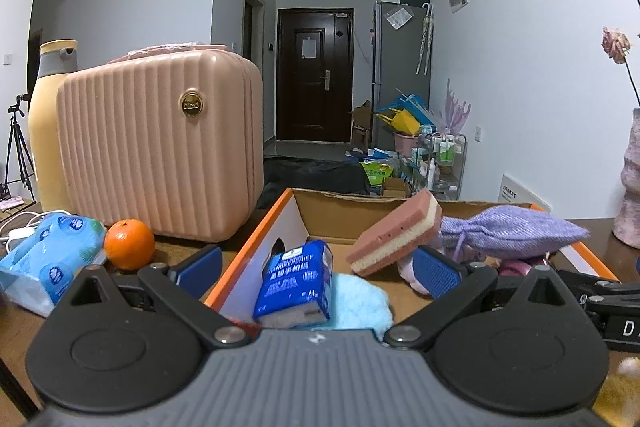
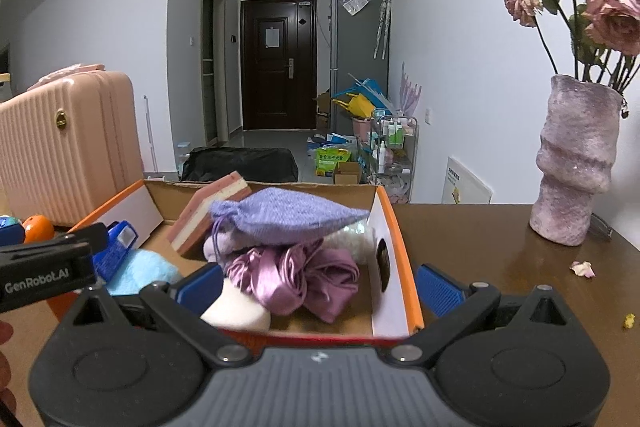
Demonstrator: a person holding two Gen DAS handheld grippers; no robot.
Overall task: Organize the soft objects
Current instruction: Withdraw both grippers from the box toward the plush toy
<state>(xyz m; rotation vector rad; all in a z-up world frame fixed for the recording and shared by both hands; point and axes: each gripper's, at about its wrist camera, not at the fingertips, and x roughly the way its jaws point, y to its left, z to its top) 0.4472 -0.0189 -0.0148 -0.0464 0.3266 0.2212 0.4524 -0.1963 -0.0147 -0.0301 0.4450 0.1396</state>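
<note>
An orange-edged cardboard box (image 1: 256, 227) (image 2: 404, 259) holds soft things: a blue tissue pack (image 1: 296, 279), a light blue cloth (image 1: 360, 303) (image 2: 140, 271), a pink and cream sponge (image 1: 396, 231) (image 2: 208, 211), a purple knit pouch (image 1: 512, 231) (image 2: 288, 211), a mauve satin cloth (image 2: 296, 275) and a white pad (image 2: 236, 311). My left gripper (image 1: 318, 269) is open over the box's left side, empty. My right gripper (image 2: 320, 287) is open over the box's right wall, empty. A blue wet-wipe pack (image 1: 44, 259) lies left of the box.
A pink ribbed case (image 1: 160, 143) (image 2: 68, 143) and a cream bottle (image 1: 52, 107) stand at the back left. An orange (image 1: 130, 245) (image 2: 38, 227) lies by the case. A mauve vase (image 2: 576, 163) with dried roses stands on the right of the brown table (image 2: 500, 247).
</note>
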